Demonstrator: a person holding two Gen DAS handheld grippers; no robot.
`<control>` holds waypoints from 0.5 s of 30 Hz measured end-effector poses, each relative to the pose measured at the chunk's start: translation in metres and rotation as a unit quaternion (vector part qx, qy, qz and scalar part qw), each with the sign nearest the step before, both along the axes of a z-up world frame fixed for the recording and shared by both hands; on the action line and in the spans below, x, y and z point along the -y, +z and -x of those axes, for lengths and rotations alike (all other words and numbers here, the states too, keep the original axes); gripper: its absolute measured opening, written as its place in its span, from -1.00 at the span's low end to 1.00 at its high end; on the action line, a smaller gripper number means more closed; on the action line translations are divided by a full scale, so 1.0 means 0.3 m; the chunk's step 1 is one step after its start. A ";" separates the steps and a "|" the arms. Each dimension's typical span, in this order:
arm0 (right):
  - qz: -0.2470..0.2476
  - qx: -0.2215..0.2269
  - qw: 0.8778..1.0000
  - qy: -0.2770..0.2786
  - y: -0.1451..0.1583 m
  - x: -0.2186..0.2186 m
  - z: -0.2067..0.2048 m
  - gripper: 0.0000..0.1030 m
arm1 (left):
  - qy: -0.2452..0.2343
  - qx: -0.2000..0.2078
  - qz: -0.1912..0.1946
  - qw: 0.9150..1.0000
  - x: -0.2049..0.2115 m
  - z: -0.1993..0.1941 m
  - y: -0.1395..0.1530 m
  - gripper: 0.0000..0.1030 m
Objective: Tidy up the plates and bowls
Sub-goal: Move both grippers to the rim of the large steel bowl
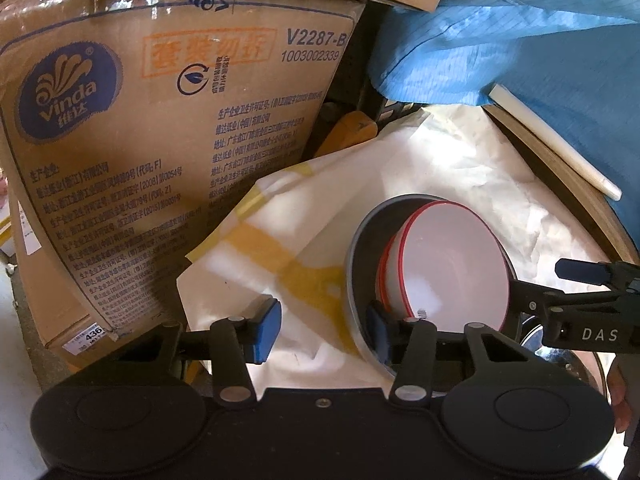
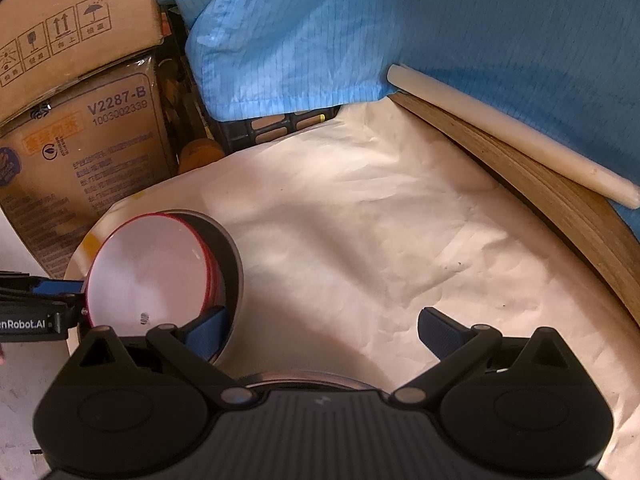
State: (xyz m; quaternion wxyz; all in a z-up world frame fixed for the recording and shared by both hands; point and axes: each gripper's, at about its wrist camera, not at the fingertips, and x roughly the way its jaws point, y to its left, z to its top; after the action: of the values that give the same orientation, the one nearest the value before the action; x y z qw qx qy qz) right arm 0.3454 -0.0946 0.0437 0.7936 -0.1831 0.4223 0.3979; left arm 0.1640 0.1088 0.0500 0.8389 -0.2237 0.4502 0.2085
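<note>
A stack of white bowls with red rims (image 1: 456,264) sits inside a grey bowl (image 1: 360,248) on the white cloth of the round table. The stack also shows in the right wrist view (image 2: 148,272), inside the grey bowl (image 2: 234,256). My left gripper (image 1: 324,330) is open; its right pad is inside the grey bowl's near rim and its left pad is outside. My right gripper (image 2: 324,332) is open; its left pad is inside the grey bowl and its right pad is over bare cloth. Each gripper's fingers show at the other view's edge.
A Vinda cardboard box (image 1: 160,152) stands close on the left of the table. Blue fabric (image 2: 400,28) hangs at the back. A wooden table rim (image 2: 540,200) with a cream rod (image 2: 512,136) curves along the right. The white cloth (image 2: 380,232) covers the table. A metal rim (image 2: 304,380) lies under my right gripper.
</note>
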 end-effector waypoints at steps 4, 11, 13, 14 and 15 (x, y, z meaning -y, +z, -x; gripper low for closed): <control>-0.008 -0.028 1.000 -0.008 -0.008 0.005 -0.018 0.84 | -0.004 -0.008 -0.010 1.000 0.008 -0.009 0.005 -0.06; -0.023 -0.054 0.998 -0.006 -0.007 0.007 -0.029 0.65 | -0.009 -0.005 -0.001 1.000 0.011 -0.019 0.007 -0.36; -0.027 -0.060 0.998 -0.006 -0.003 0.006 -0.029 0.56 | -0.013 -0.001 0.005 1.000 0.013 -0.024 0.006 -0.48; -0.028 -0.061 0.998 -0.005 -0.002 0.006 -0.028 0.54 | -0.012 -0.001 0.008 1.000 0.012 -0.025 0.006 -0.52; -0.030 -0.061 0.998 -0.005 -0.001 0.006 -0.026 0.52 | -0.010 -0.001 0.011 1.000 0.012 -0.026 0.006 -0.54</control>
State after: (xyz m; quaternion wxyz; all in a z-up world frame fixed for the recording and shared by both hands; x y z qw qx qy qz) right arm 0.3532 -0.0963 0.0435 0.7733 -0.1328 0.4590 0.4167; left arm 0.1718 0.1052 0.0518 0.8381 -0.2285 0.4551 0.1957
